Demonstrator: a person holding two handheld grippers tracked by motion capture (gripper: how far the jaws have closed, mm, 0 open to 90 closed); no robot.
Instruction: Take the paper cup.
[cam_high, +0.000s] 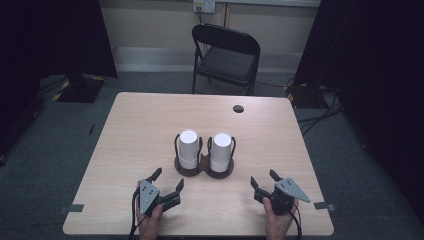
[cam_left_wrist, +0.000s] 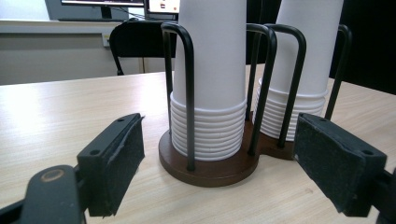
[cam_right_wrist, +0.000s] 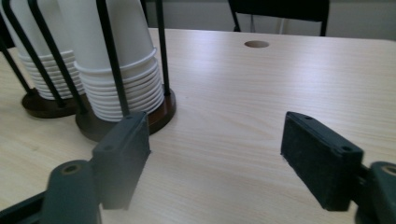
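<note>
left tool: we find it held near the front edge of the surface, left of centre, jaws spread wide with nothing between them; its own view has both pads clear of the holder.
right tool: we find it held near the front edge, right of centre, jaws apart and empty, bare wood between the pads in its own view.
left cup stack: we note white paper cups nested upside down, upright, at mid-surface, ringed by black wire hoops.
right cup stack: we note the same build, just beside the left one, standing a shade tilted in the high view.
holder: we see two round dark-brown bases joined side by side, each bearing one stack; it sits ahead of both tools, apart from them.
surface: light wood grain, with a round cable hole near the far edge.
chair: black folding type, beyond the far edge.
hands: we see one gripping each tool from the bottom of the high view.
</note>
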